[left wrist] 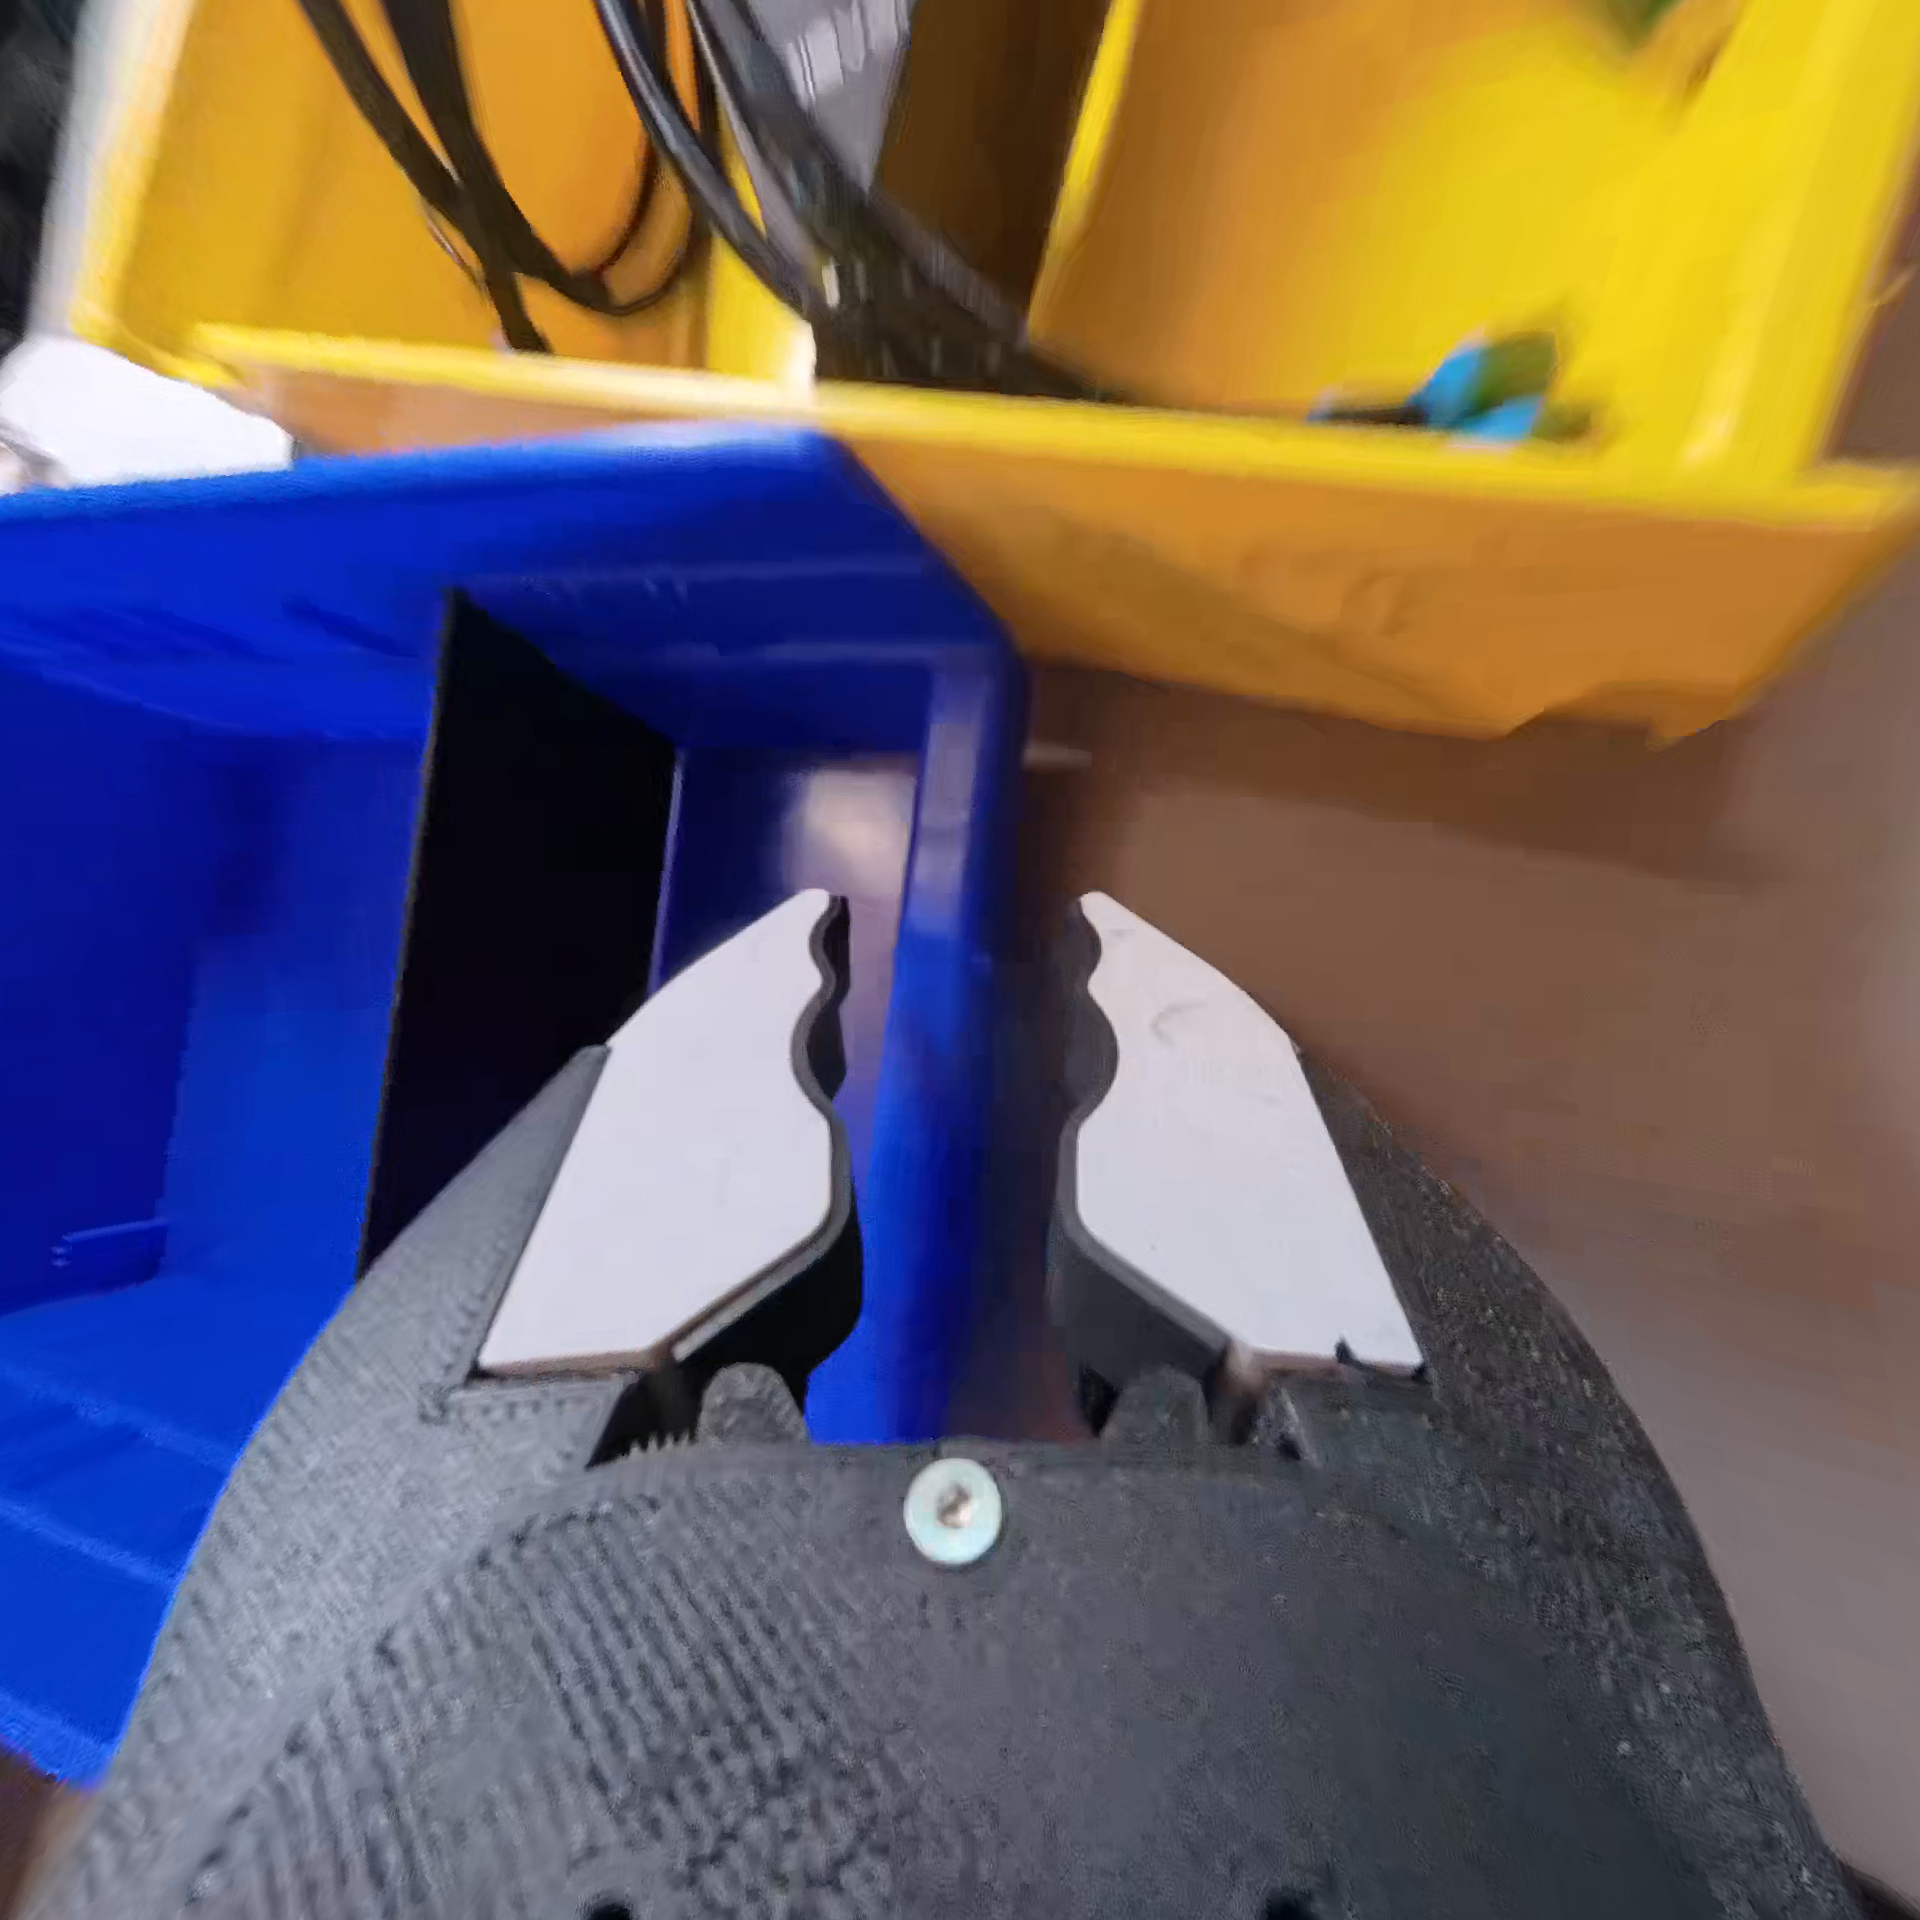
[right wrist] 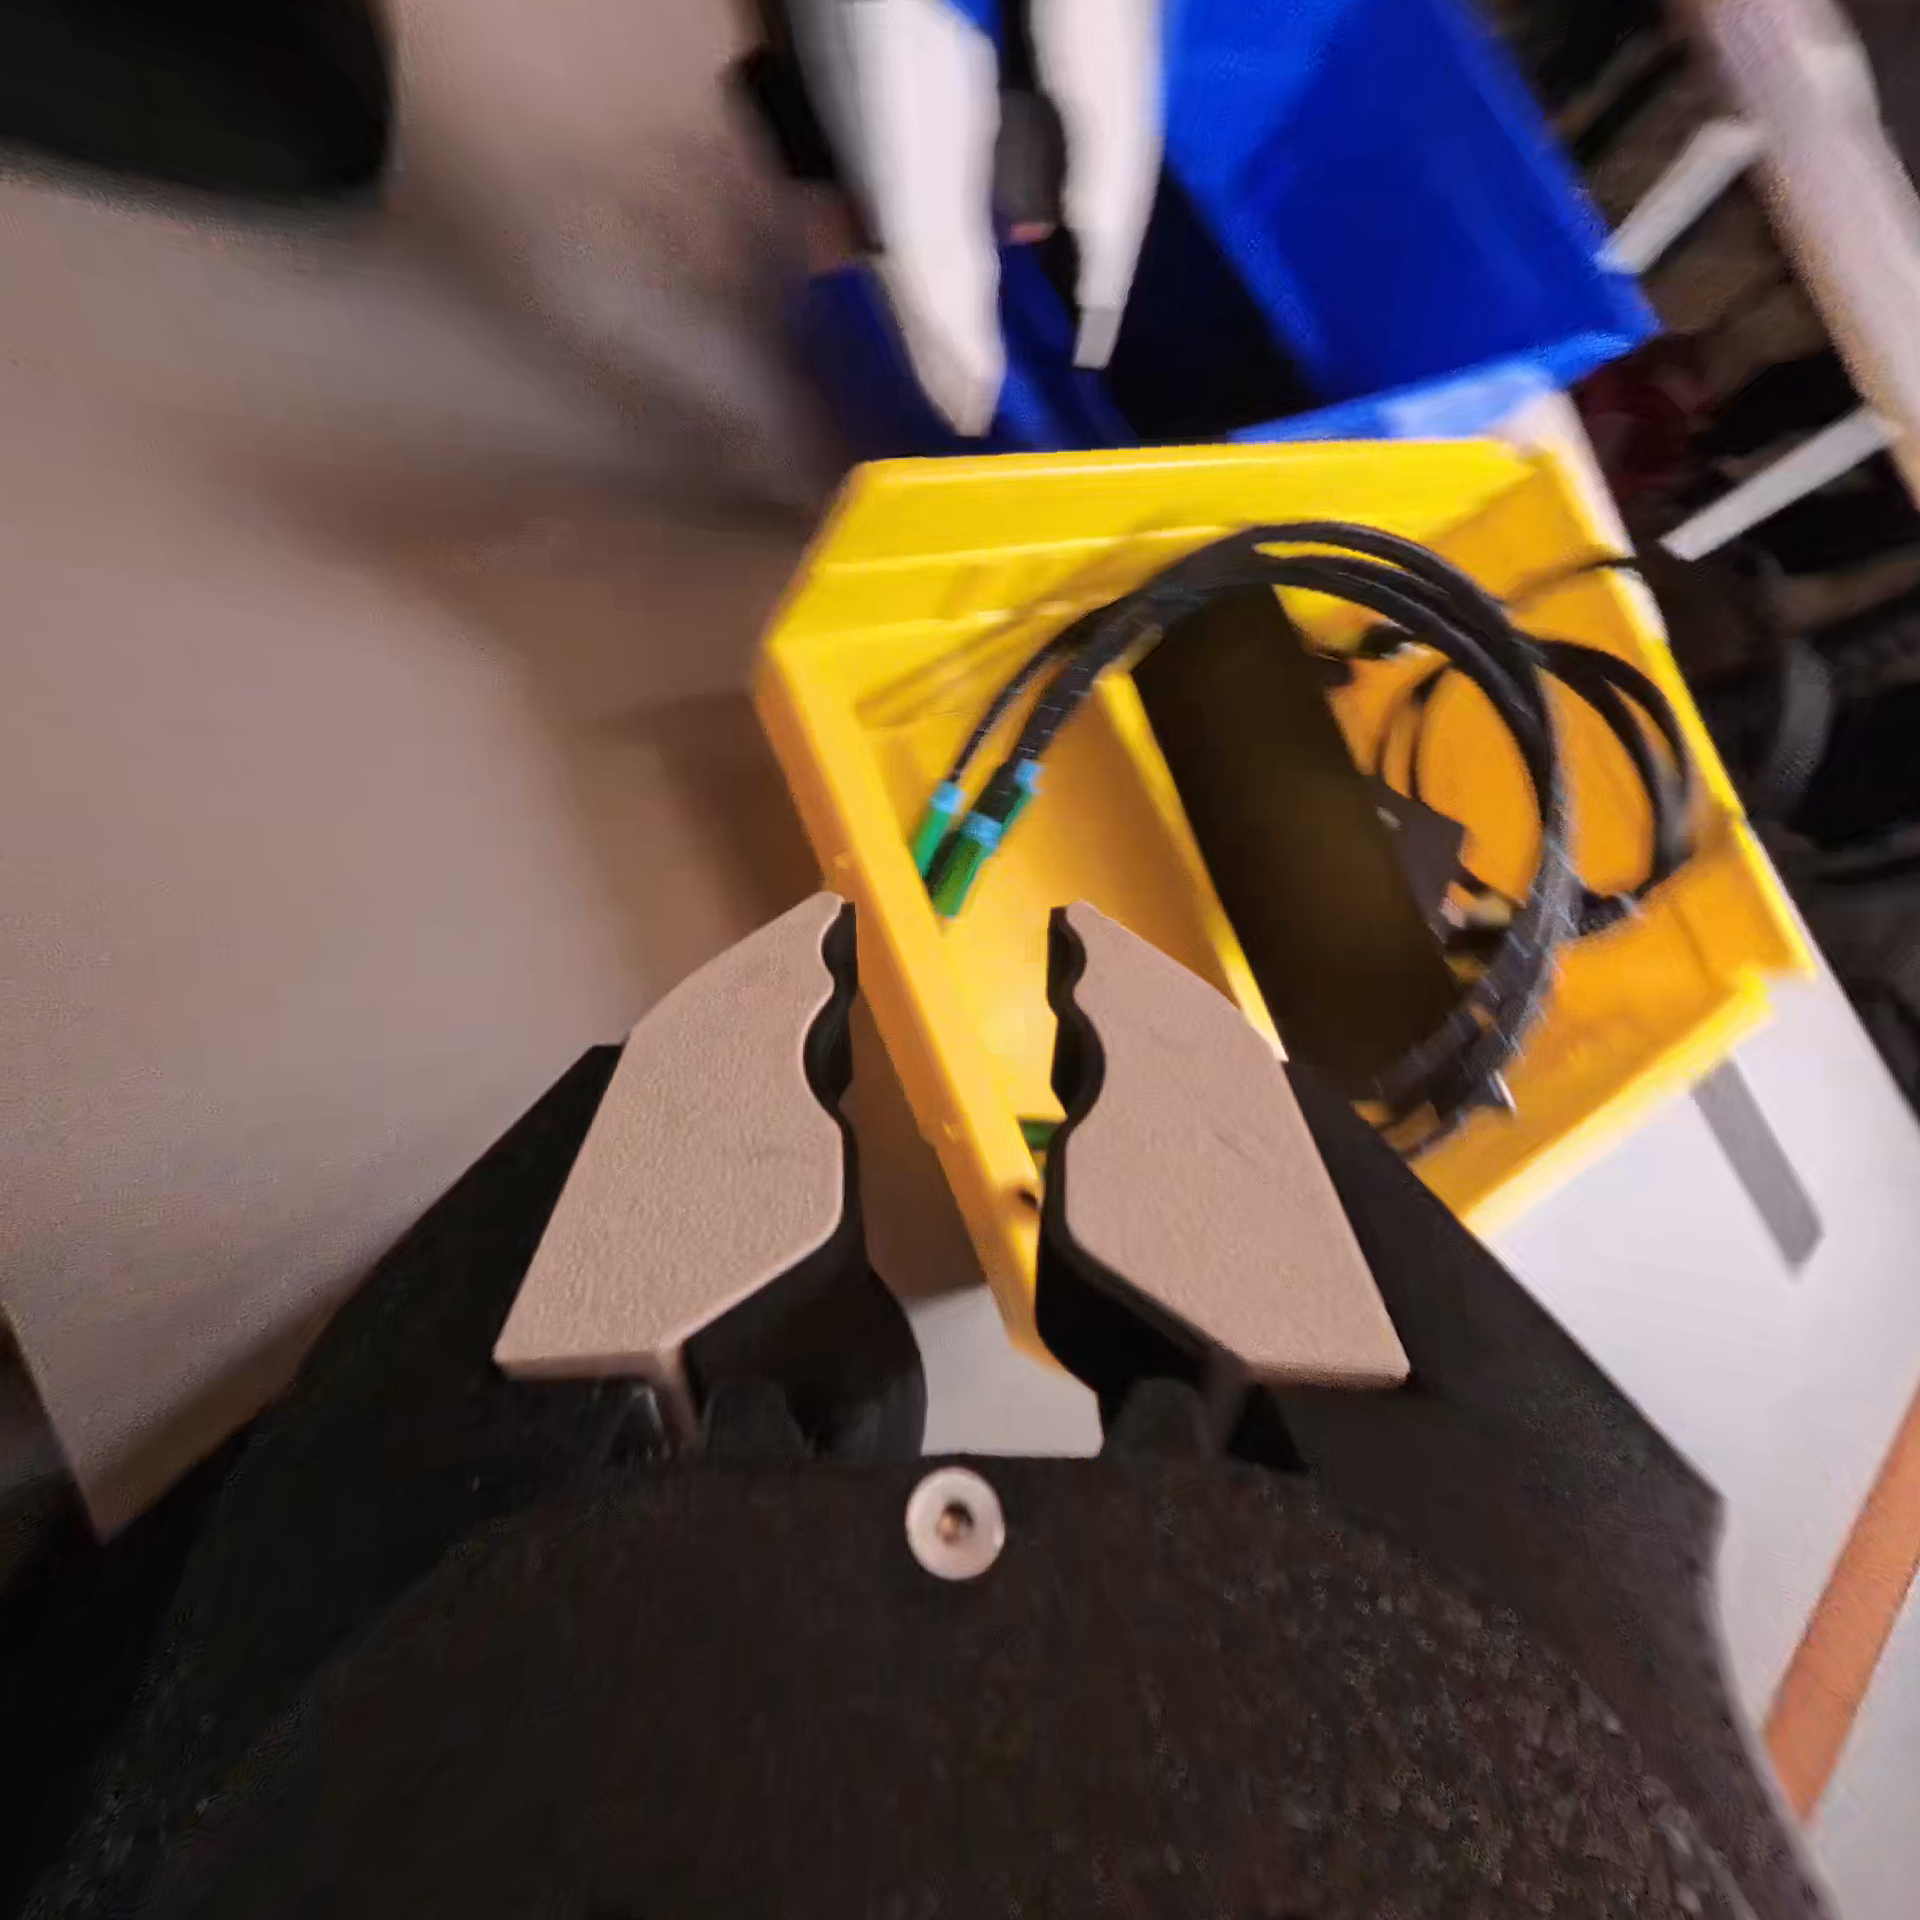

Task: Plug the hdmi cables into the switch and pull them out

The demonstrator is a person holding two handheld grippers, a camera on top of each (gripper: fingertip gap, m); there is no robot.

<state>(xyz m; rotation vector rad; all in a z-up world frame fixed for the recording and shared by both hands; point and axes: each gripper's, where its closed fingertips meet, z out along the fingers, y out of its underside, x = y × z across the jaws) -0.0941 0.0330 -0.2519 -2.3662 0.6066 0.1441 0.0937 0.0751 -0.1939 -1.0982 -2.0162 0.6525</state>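
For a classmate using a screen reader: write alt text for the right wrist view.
The right gripper straddles the side wall of a yellow bin, jaws open. Inside the bin lie coiled black cables with green and blue connectors; a blue bin stands beyond.

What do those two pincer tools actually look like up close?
Each gripper has a rough black printed plastic body with a silver screw at its centre. The left gripper carries two pale grey fingers with wavy black inner edges; the right gripper has matching beige-looking fingers.

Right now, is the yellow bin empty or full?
Neither: the yellow bin holds coiled black cables with green-blue plugs, plus spare room.
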